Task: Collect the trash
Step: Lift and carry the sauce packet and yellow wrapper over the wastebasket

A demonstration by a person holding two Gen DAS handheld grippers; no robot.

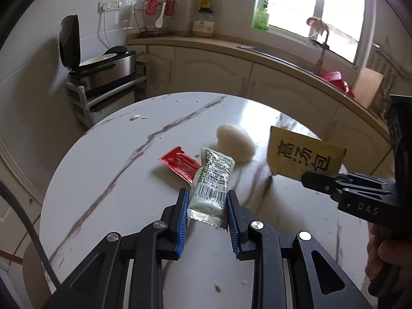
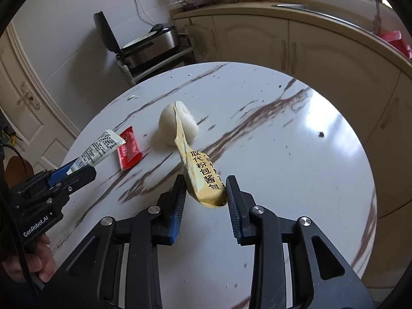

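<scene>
**Two sachets lifted, two scraps left**

While the table (image 2: 296, 154) bears a tissue wad (image 1: 235, 141) and red packet (image 1: 180, 164), the left gripper (image 1: 207, 198) pinches a silver sachet (image 1: 213, 177); the right gripper (image 2: 206, 188) pinches a yellow sachet (image 2: 203, 177), both aloft.

Round marble table (image 1: 108, 170); cream cabinets (image 1: 211, 69) under a curved counter; bright window (image 1: 316, 13); white tiled wall (image 1: 38, 82).

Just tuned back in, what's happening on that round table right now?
A person is clearing trash with two handheld grippers. The left gripper holds a clear barcode sachet above the marble table. The right gripper, its jaws closing, has a yellow sauce packet between its pads, also lifted. A red sachet and a white lump remain on the tabletop.
</scene>
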